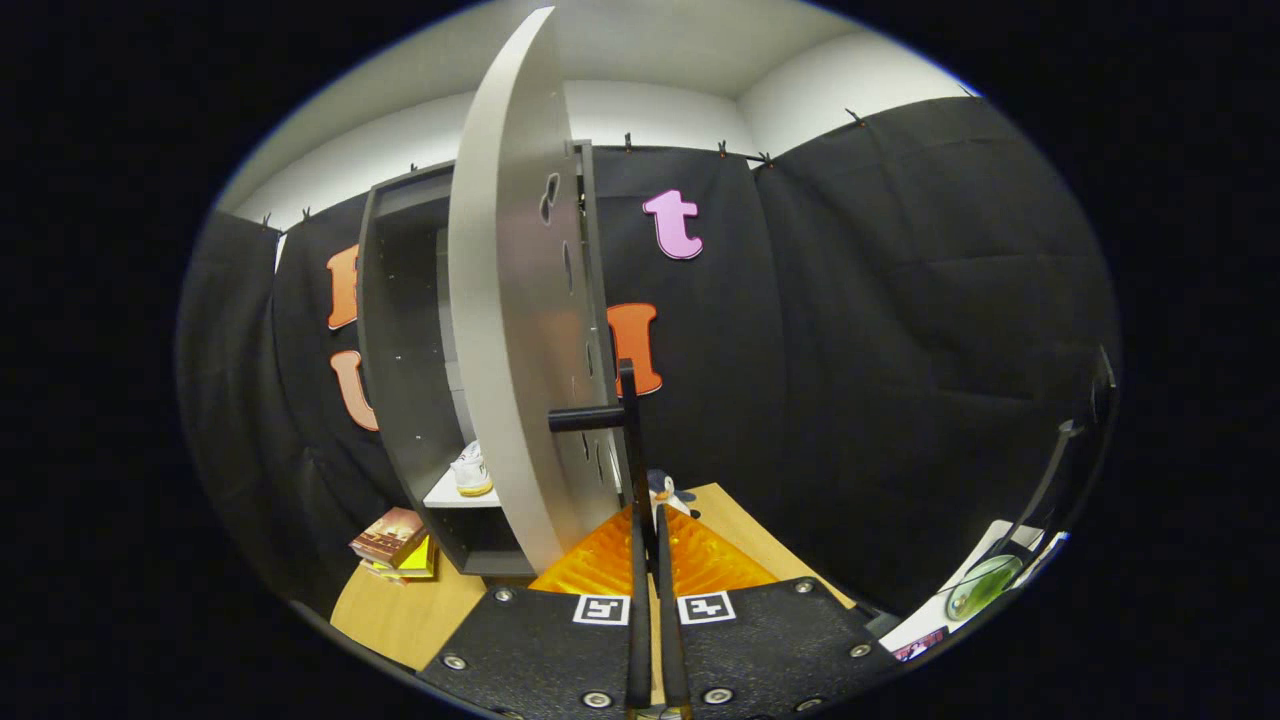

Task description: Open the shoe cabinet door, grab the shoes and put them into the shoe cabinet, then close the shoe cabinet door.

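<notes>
Tool (652, 520) closed, fingers nearly touching with nothing between them, just right of the half-open door (515, 300) and its handle (585, 418); shoe (472, 470) on the cabinet (400, 350) shelf, far left on the counter (400, 610).

Shoe (471, 470) on the shoe cabinet (400, 330) shelf half hidden behind the open door (510, 300). Small figure (661, 492) right of the door masked by the handle (628, 440). Gripper (651, 520) fingers nearly together at the handle; actual contact unclear.
</notes>
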`<state>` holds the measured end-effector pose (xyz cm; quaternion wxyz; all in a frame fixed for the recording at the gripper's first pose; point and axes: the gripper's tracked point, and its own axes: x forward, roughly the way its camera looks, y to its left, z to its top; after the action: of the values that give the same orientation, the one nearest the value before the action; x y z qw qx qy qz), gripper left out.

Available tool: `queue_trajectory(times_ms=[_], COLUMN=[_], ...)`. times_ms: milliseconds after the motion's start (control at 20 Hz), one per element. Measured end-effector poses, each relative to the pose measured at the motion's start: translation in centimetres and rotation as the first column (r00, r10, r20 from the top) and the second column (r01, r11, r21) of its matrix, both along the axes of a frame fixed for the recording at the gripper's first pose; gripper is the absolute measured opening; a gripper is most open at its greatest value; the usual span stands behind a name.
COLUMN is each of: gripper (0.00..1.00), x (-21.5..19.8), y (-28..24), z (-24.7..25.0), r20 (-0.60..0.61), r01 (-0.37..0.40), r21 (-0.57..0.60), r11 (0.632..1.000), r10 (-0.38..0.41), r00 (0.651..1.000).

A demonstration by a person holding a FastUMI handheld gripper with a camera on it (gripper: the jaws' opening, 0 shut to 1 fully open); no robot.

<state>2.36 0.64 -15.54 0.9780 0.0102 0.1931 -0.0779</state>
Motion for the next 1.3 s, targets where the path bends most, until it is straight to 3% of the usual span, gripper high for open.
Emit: queue_trajectory(times_ms=[250, 500, 750, 1050, 1300], gripper=[0.04, 0.06, 0.05, 0.04, 0.04], x=[-0.4, -2.0, -4.0, -4.9, -4.6], y=[-1.8, -5.2, -4.8, 2.5, 7.9], z=[0.1, 0.0, 2.2, 3.0, 0.6], r20=[0.003, -0.003, 0.051, 0.129, 0.092], r01=[-0.022, 0.063, 0.067, -0.057, -0.159], r21=[-0.003, -0.047, -0.075, -0.064, -0.055], r11=[1.0, 0.997, 0.995, 0.996, 0.986], r10=[0.022, -0.063, -0.063, 0.065, 0.164], r00=[1.0, 0.998, 0.997, 0.99, 0.982])
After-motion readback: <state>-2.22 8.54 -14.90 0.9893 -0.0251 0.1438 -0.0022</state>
